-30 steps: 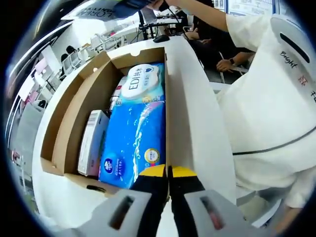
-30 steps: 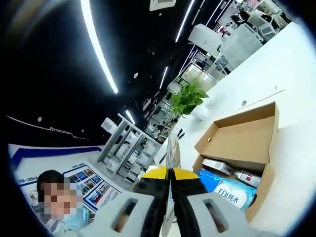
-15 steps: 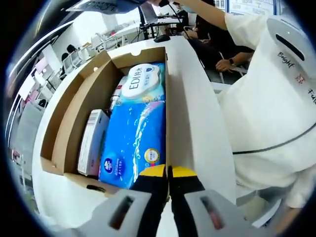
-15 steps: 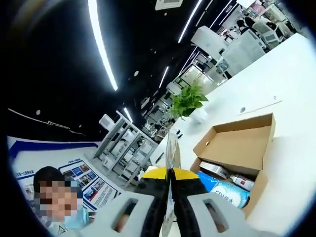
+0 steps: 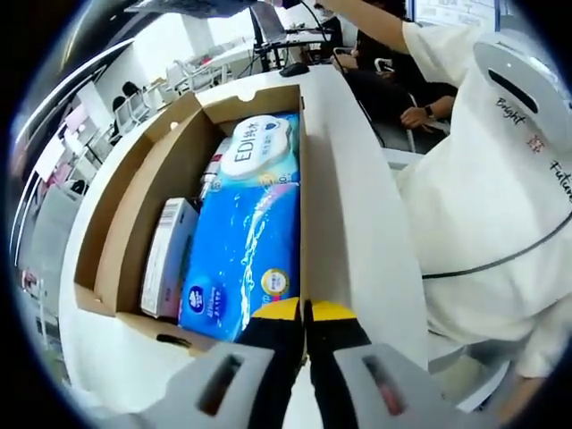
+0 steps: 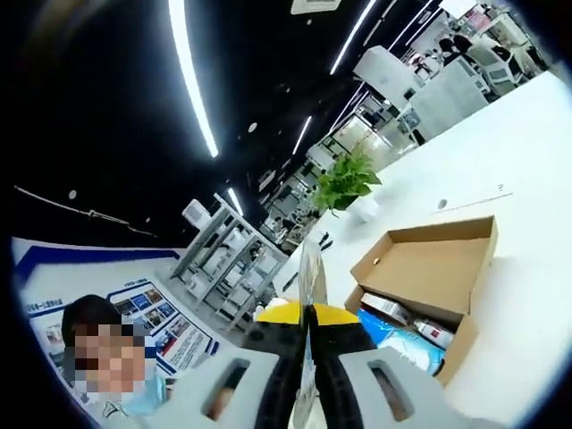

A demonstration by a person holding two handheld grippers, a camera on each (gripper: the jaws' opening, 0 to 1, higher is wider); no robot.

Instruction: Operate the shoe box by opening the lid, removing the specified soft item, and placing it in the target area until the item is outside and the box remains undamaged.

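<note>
One step looks done: shoe box (image 5: 134,214) lid is off, with blue tissue pack (image 5: 246,259) and wipes pack (image 5: 259,152) still inside on the white table (image 5: 357,223), so removal and placing remain. Left gripper (image 5: 304,313) is closed on the box's 6 o'clock wall. Right gripper (image 6: 308,315) is raised well above the box, jaws clamped on a thin sheet (image 6: 310,268), likely the lid edge-on.

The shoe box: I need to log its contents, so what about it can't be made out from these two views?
- Left gripper view: the white carton shows one side, wedged between box wall and blue pack; its print is too small.
- Item behind the carton is mostly hidden by the wipes pack.
- Left gripper covers the box's near edge.
- Right gripper view: the contents are tiny; the right gripper hides the near part.
</note>
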